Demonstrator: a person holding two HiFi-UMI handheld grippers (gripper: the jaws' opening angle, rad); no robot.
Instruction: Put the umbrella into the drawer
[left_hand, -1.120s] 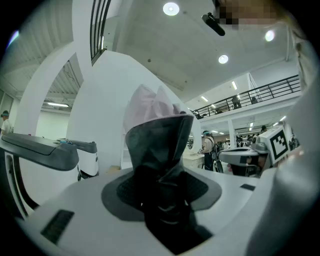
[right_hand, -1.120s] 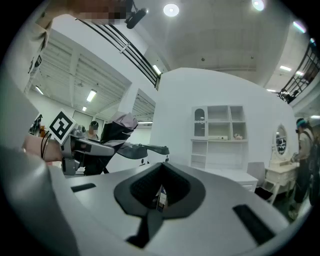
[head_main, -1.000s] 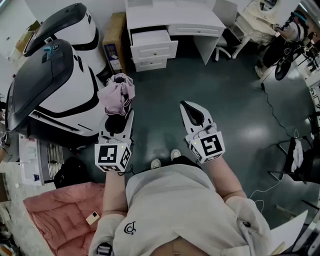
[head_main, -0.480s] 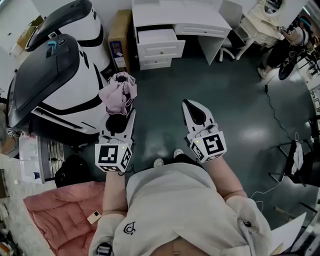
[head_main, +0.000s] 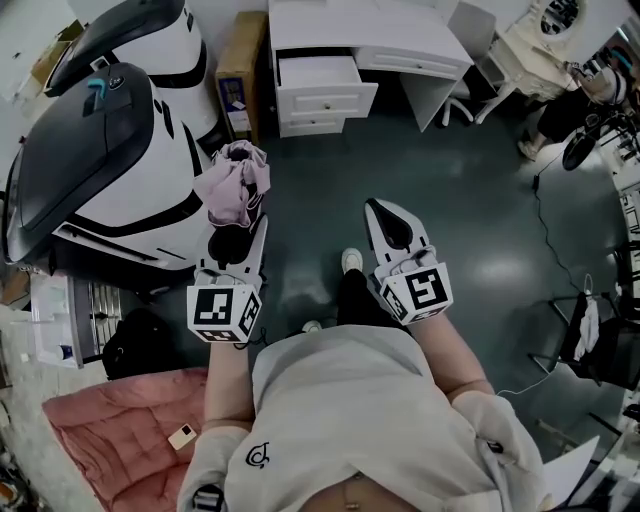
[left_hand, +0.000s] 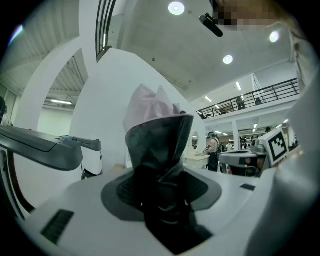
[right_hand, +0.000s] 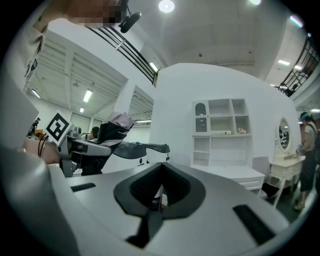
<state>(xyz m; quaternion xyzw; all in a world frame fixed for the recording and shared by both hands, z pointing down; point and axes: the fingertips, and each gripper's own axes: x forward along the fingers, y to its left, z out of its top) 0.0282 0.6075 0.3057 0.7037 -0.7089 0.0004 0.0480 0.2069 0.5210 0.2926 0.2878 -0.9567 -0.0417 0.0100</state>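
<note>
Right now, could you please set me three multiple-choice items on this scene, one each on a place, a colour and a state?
1. Where is the umbrella?
A. on a shelf
B. held in the left gripper
C. in a bag

2. What colour is the umbrella's outer fabric?
A. pink
B. yellow
C. green

3. How is the top drawer of the white desk?
A. shut
B. pulled open
C. taken out

Answers: 1 B, the left gripper is clamped on its dark lower end; 2 A, the bunched fabric is pale pink; 3 B, the drawer juts out of the desk front.
</note>
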